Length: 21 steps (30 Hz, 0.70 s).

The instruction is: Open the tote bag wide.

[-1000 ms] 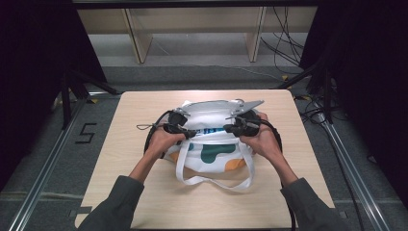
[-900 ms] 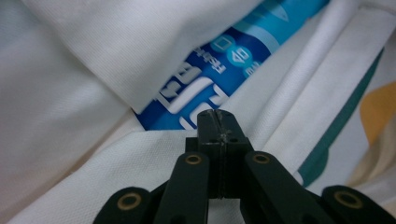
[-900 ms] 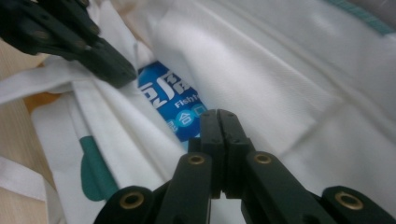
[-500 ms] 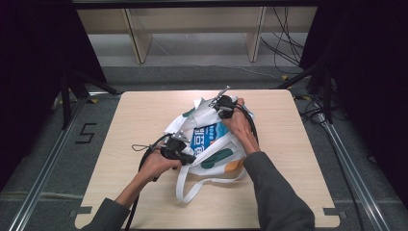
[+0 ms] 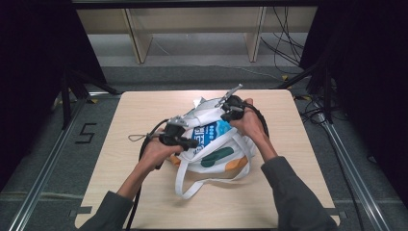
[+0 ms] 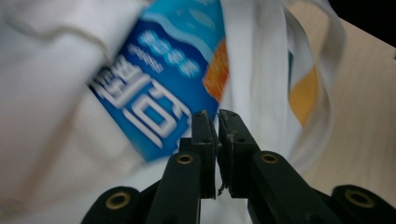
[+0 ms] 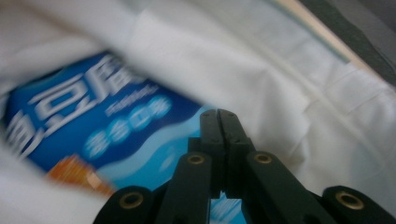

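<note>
A white tote bag (image 5: 216, 154) with green and orange shapes lies slanted on the wooden table (image 5: 298, 192). A blue packet (image 5: 211, 132) with white lettering shows in its mouth. My left gripper (image 5: 188, 142) is at the bag's near-left rim. Its jaws have just been opening and stand a thin slit apart, with no cloth pinched at the tips (image 6: 217, 116); the packet (image 6: 159, 88) and a white strap (image 6: 261, 70) lie just beyond. My right gripper (image 5: 225, 114) holds the far rim raised, shut on the white cloth (image 7: 243, 65) over the packet (image 7: 93, 135).
The bag's long handles (image 5: 192, 185) loop toward the table's near edge. Black cables trail from both grippers over the table (image 5: 144, 144). Beyond the table stand wooden shelf legs (image 5: 137, 38), with loose cables on the floor at the back right (image 5: 288, 53).
The bag has swung from lying crosswise to slanted. My right gripper moved to the far side with the rim, while the left came nearer and lower-left along the bag, then rose a little.
</note>
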Motion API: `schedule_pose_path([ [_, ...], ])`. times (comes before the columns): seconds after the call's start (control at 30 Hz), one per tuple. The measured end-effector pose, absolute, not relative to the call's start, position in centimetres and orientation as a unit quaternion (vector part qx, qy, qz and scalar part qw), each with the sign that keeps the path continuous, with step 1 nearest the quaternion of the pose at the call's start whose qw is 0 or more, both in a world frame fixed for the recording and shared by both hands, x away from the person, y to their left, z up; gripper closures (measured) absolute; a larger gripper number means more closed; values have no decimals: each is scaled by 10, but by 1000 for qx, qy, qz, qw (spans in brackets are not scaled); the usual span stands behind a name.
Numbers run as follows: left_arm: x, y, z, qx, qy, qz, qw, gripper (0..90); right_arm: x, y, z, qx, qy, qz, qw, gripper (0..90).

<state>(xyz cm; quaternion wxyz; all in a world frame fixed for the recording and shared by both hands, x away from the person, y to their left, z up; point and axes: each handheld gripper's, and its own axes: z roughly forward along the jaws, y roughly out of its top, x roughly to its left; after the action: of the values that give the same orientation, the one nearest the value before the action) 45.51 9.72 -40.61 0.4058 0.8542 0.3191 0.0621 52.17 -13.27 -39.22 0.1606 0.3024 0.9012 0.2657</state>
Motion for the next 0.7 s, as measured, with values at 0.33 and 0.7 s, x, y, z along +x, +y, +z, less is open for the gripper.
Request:
schedule_pose_path([
  [0.33, 527, 76, -412, 857, 386, 83, 332, 880, 468, -170, -406, 287, 908, 283, 114, 900],
  [0.7, 548, 90, -435, 833, 442, 122, 309, 895, 422, -189, -453, 266, 929, 242, 90, 900],
])
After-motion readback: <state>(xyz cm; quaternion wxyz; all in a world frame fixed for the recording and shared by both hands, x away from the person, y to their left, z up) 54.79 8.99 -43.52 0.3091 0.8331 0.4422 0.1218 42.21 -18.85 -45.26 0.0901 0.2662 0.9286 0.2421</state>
